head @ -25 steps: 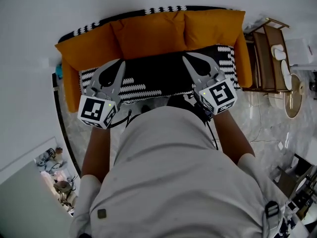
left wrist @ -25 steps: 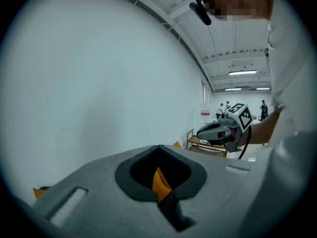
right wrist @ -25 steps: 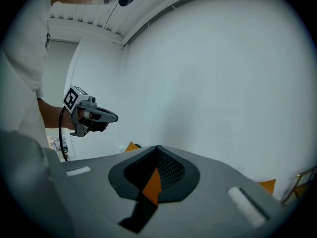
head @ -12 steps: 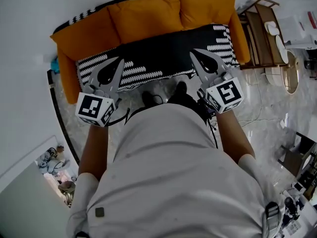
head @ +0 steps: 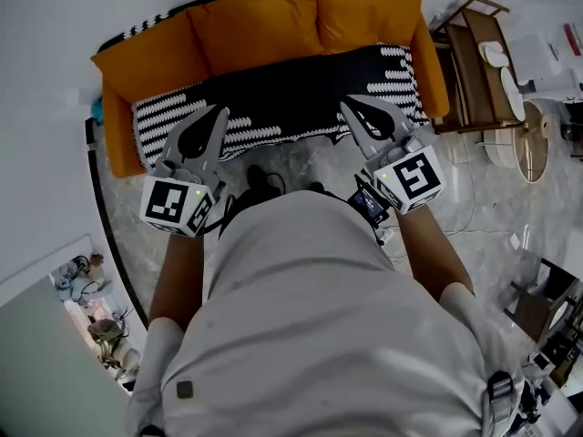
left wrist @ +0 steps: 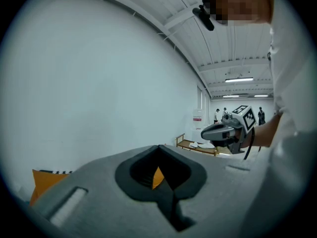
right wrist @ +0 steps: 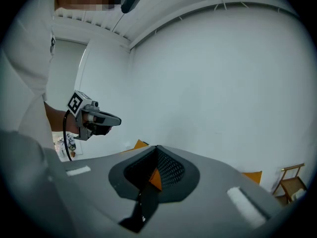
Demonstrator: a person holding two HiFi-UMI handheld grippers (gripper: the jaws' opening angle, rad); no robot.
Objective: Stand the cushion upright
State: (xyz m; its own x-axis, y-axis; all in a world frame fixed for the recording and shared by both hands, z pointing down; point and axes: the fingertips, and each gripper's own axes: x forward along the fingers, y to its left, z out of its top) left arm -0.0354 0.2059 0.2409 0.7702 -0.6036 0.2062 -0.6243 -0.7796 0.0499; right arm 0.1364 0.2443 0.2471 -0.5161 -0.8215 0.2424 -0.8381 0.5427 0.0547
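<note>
Head view: left gripper point(head: 215, 116) and right gripper point(head: 356, 107) pinched together, empty, short of the orange cushions point(head: 250, 30); unopened, liable to shove one over.

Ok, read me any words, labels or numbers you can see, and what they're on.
No text reads clearly.
Cubes on left gripper and right gripper: square marker patterns only, no words.
The red label on a far white unit: too small to read.
The sheets at the head view's right edge: blurred.
</note>
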